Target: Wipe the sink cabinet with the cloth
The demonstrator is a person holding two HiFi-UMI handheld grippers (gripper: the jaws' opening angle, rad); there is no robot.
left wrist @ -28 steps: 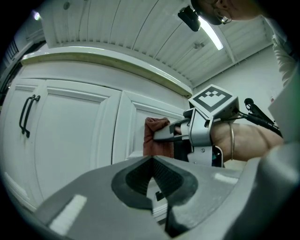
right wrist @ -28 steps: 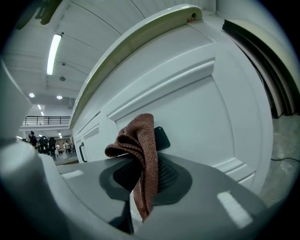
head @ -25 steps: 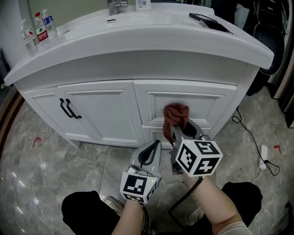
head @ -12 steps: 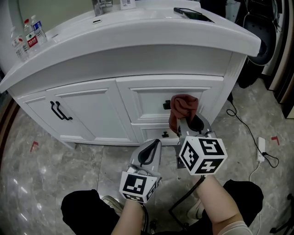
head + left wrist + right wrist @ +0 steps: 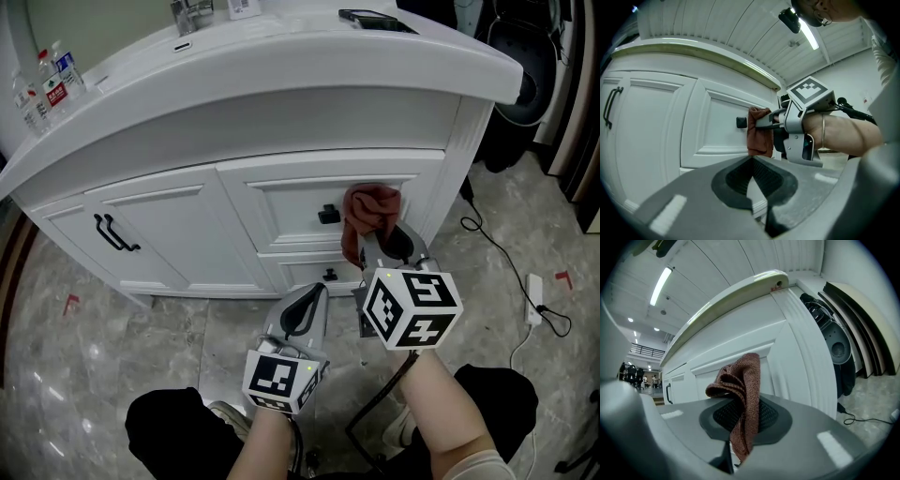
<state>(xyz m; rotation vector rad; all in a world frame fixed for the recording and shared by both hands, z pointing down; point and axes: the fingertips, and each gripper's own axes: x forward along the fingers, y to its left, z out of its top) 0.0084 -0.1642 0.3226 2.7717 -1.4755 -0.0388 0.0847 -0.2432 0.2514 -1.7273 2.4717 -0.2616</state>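
The white sink cabinet (image 5: 187,216) fills the upper head view. My right gripper (image 5: 380,246) is shut on a reddish-brown cloth (image 5: 368,214), which is bunched against the upper drawer front, just right of its black knob (image 5: 327,215). In the right gripper view the cloth (image 5: 740,390) hangs folded between the jaws of the right gripper (image 5: 740,423). My left gripper (image 5: 302,314) hangs lower and to the left, shut on nothing, apart from the cabinet. Past the left gripper (image 5: 751,180), its own view shows the cloth (image 5: 758,133) beside the knob (image 5: 741,122).
Water bottles (image 5: 37,80) stand on the counter's left end, and a dark flat object (image 5: 367,17) lies at its right. Black door handles (image 5: 114,234) are at left, a second knob (image 5: 329,275) below. Cables and a white power strip (image 5: 534,300) lie on the marble floor at right.
The right gripper has slid the cloth to the right along the drawer front, and the black knob now shows. The left gripper has stayed where it was.
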